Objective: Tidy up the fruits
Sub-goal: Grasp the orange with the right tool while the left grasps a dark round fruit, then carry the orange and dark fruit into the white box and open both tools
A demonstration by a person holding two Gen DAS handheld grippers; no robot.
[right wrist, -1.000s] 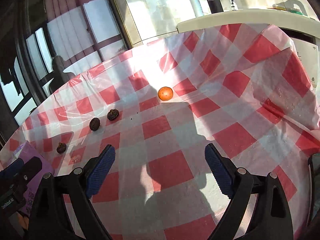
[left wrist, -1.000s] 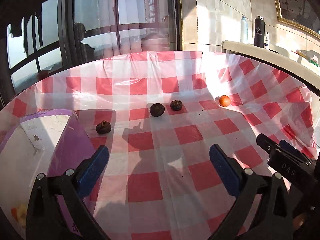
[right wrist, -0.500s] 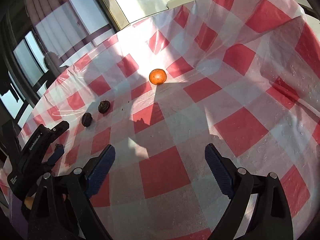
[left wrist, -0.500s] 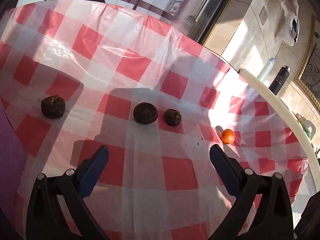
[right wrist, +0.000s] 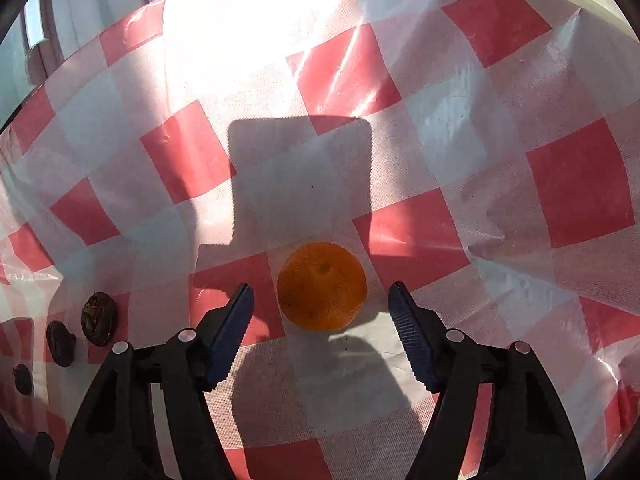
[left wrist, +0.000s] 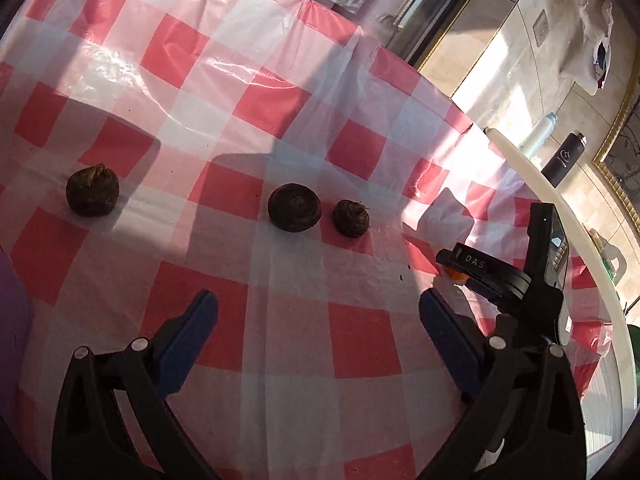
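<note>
A small orange (right wrist: 322,286) lies on the red-and-white checked tablecloth (right wrist: 480,160). My right gripper (right wrist: 320,291) straddles it with its jaws closing. A narrow gap still shows between each blue pad and the peel. From the left wrist view, the right gripper (left wrist: 480,270) covers most of the orange (left wrist: 454,275). Three dark brown round fruits (left wrist: 92,194) (left wrist: 294,207) (left wrist: 351,218) sit in a loose row ahead of my left gripper (left wrist: 316,304), which is open and holds nothing. The same fruits (right wrist: 98,320) show at the left edge of the right wrist view.
A purple box (left wrist: 12,320) edges in at the far left. Beyond the table's right rim runs a white counter (left wrist: 560,216) with a pale bottle (left wrist: 536,136) and a black bottle (left wrist: 566,158). Windows stand behind the table.
My right gripper moved forward over the cloth to the orange and its jaws narrowed around it. It now shows in the left wrist view. The left gripper swung down toward the dark fruits, then held still.
</note>
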